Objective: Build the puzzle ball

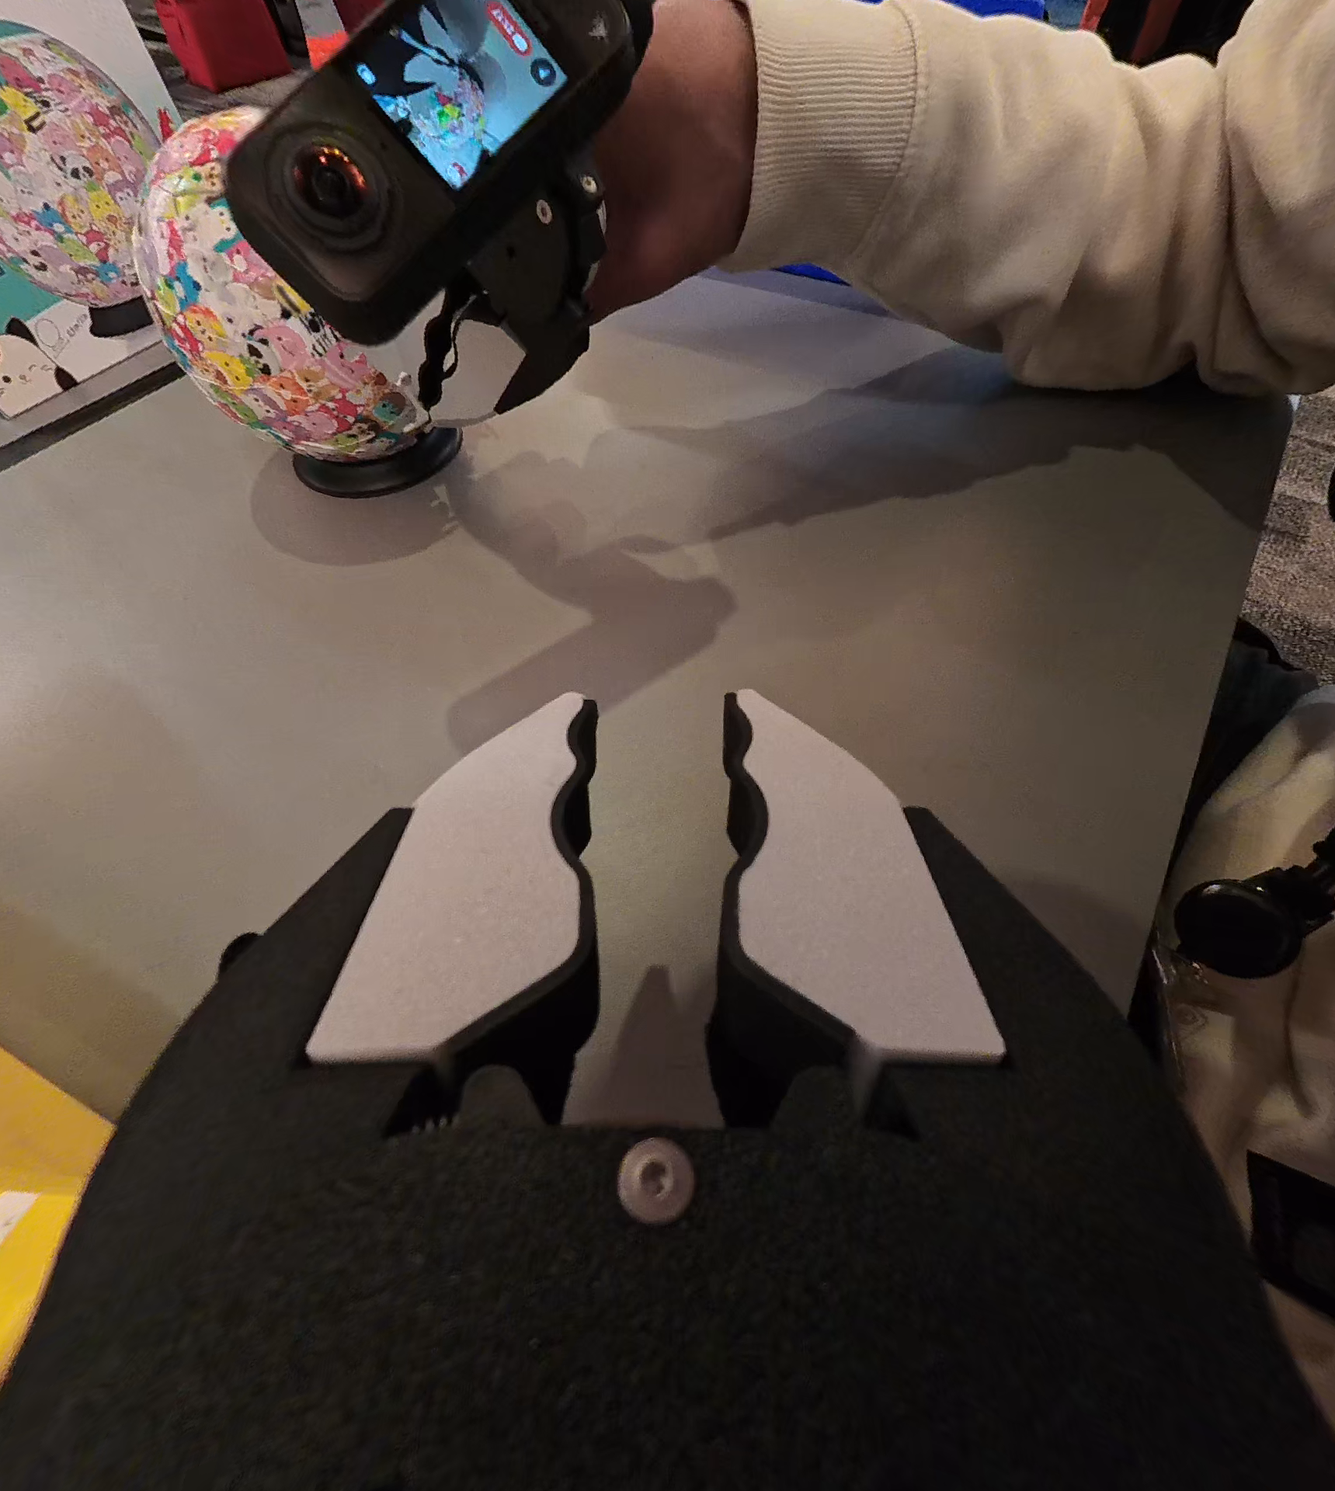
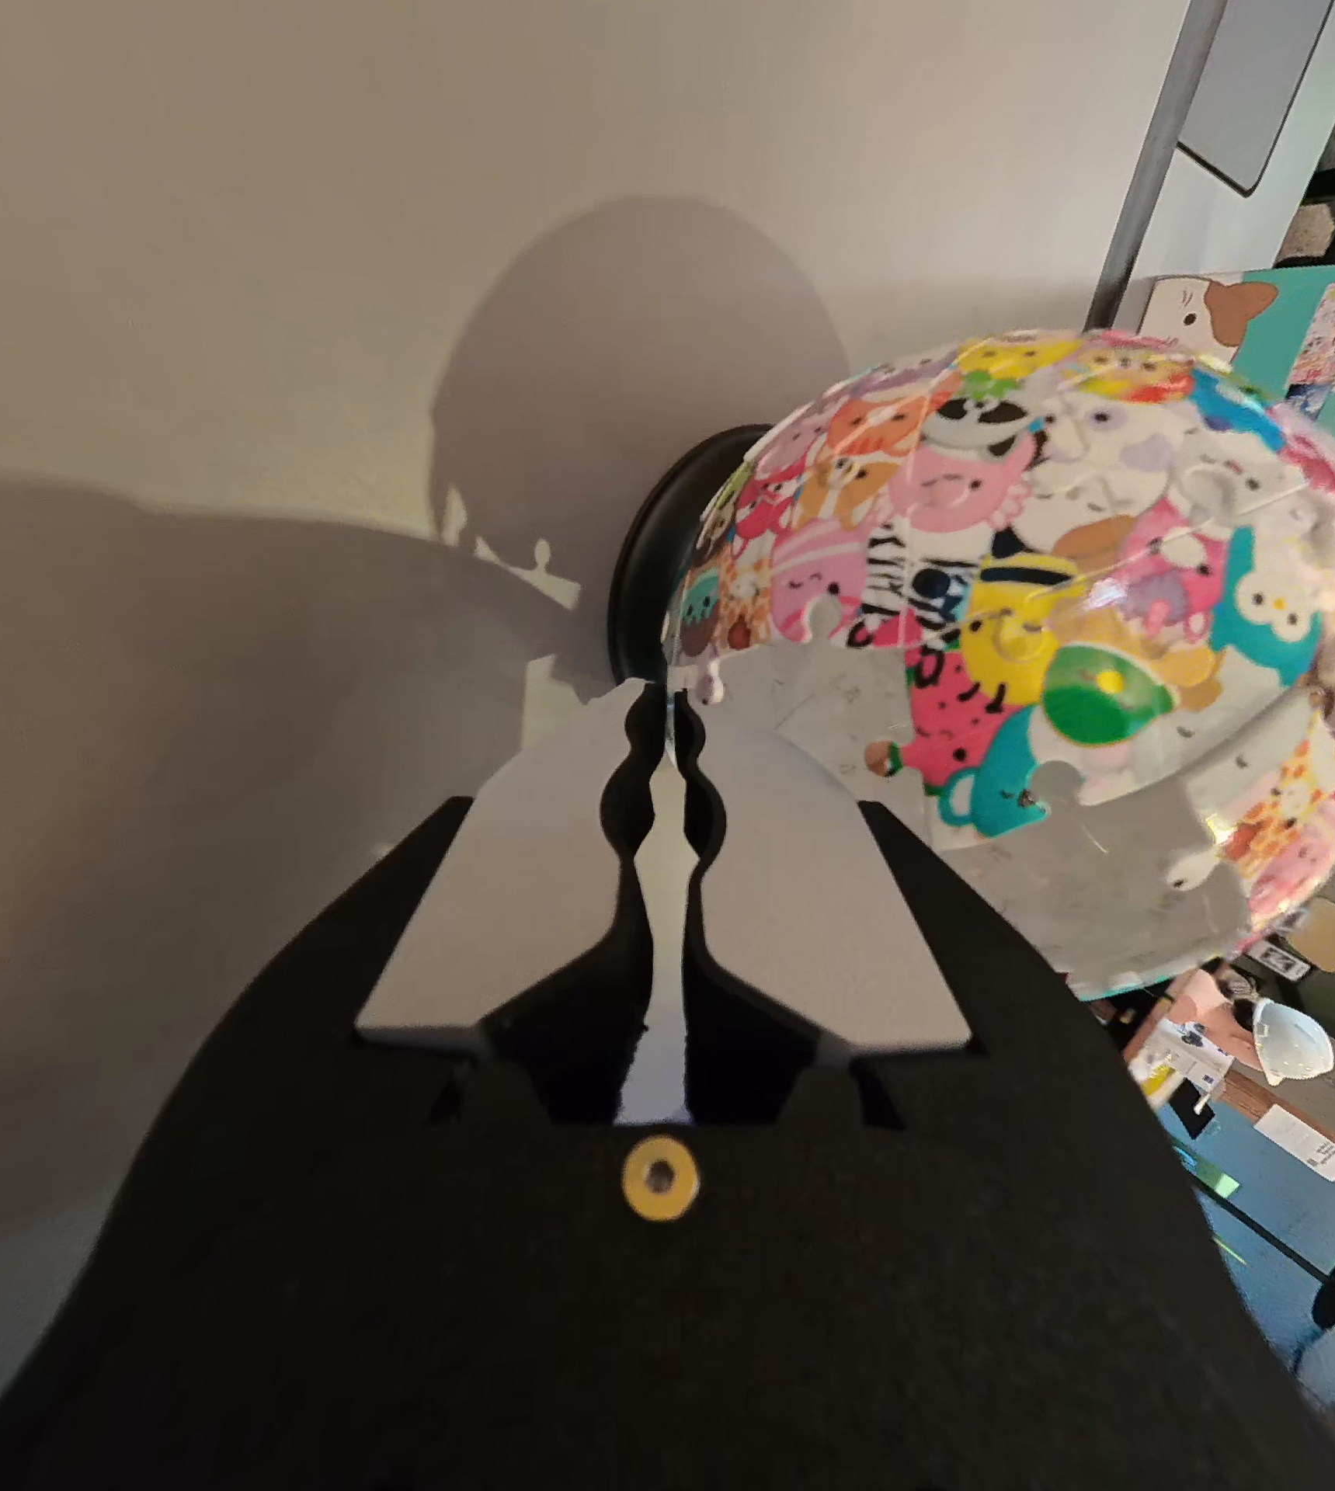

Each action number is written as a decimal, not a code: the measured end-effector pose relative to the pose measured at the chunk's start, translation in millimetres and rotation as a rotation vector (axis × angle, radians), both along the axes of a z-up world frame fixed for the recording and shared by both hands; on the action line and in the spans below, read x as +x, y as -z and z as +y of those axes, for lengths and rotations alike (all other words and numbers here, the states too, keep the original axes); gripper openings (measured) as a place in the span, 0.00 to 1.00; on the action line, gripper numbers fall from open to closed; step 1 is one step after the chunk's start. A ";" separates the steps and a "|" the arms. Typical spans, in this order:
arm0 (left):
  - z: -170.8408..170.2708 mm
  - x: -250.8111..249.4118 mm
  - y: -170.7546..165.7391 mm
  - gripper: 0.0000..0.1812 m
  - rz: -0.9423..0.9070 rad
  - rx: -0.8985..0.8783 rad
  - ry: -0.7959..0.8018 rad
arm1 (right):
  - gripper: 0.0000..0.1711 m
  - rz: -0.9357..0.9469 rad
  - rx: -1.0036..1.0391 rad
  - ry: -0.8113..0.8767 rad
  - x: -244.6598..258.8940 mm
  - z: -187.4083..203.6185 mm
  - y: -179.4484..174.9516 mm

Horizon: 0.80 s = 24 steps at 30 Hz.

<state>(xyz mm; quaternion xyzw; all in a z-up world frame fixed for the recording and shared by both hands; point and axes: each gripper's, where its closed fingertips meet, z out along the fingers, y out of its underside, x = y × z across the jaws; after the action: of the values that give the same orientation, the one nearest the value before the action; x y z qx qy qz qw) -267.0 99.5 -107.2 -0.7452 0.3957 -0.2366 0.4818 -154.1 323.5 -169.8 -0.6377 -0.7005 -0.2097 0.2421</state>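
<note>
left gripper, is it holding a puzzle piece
No, the left gripper is open with only bare table between its fingers.

My left gripper with grey fingers (image 1: 660, 710) hangs open over the smooth grey table (image 1: 164, 645), and nothing sits between its fingers. Far ahead, my right gripper with the black camera on top (image 1: 464, 407) reaches down to the colourful cartoon puzzle ball (image 1: 244, 323), which sits on a round black stand (image 1: 373, 468). A picture box (image 1: 18, 202) stands behind it.
</note>
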 end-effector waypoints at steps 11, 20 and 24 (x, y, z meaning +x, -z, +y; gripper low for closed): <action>0.1 -2.2 -0.7 0.16 -0.007 -0.004 -0.003 | 0.01 -0.036 0.020 -0.003 0.8 -0.7 1.6; -0.8 -2.0 -2.4 0.16 -0.007 0.001 -0.003 | 0.01 -0.043 0.011 -0.017 0.6 -2.0 2.1; -1.0 -1.5 -2.2 0.16 -0.007 -0.001 0.000 | 0.01 -0.044 -0.009 -0.021 1.7 -2.7 3.0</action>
<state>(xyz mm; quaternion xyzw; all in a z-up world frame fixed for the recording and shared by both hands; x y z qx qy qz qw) -268.5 98.5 -105.0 -0.7447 0.3937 -0.2393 0.4828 -152.4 320.8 -172.8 -0.6267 -0.7131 -0.2182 0.2260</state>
